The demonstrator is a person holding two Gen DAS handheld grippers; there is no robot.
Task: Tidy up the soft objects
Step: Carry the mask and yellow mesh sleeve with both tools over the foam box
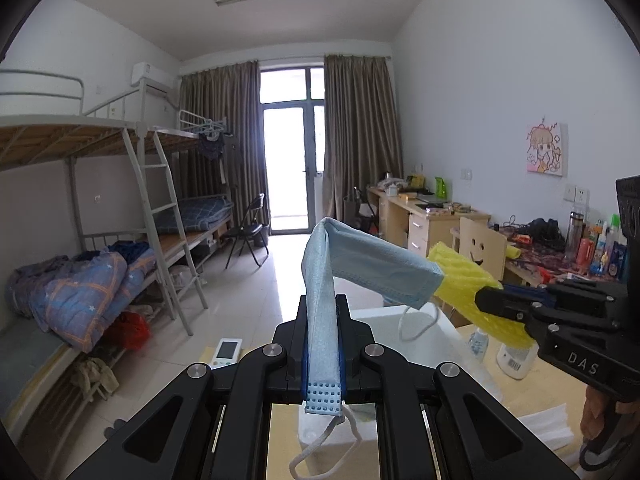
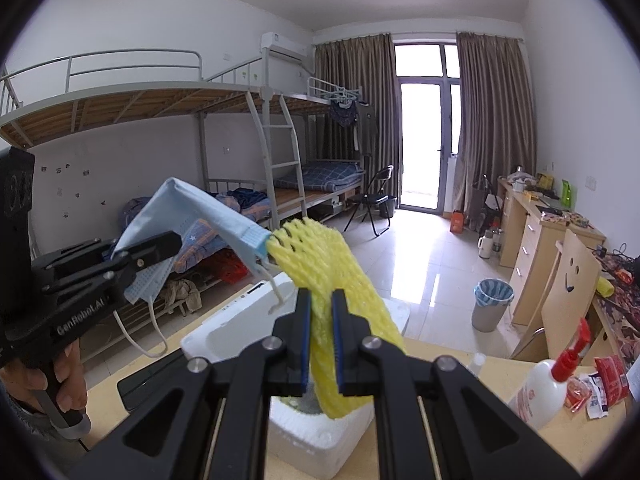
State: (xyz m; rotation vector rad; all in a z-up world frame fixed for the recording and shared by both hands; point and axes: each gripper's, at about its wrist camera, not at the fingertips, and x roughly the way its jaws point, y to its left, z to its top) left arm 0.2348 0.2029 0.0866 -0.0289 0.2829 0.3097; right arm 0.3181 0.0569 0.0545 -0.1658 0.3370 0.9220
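Blue and floppy, the face mask (image 1: 324, 312) is pinched tight between the fingers of the left tongs (image 1: 323, 308), and its far half folds over and hangs toward the right tongs. Yellow foam net (image 2: 320, 320), the soft kind that wraps fruit, is squeezed in the right tongs (image 2: 321, 312) and sticks out past their tips. Both soft things are up in the air, and the mask's loose end looks like it touches the tip of the net. Below the tongs sits a white foam box (image 2: 320, 432) on the desk (image 2: 560, 448). I think the mask's ear loops (image 1: 416, 326) could catch on the net's holes, because they dangle right beside it. Then pulling the tongs apart might tug one soft thing out, and it could fall beside the box.
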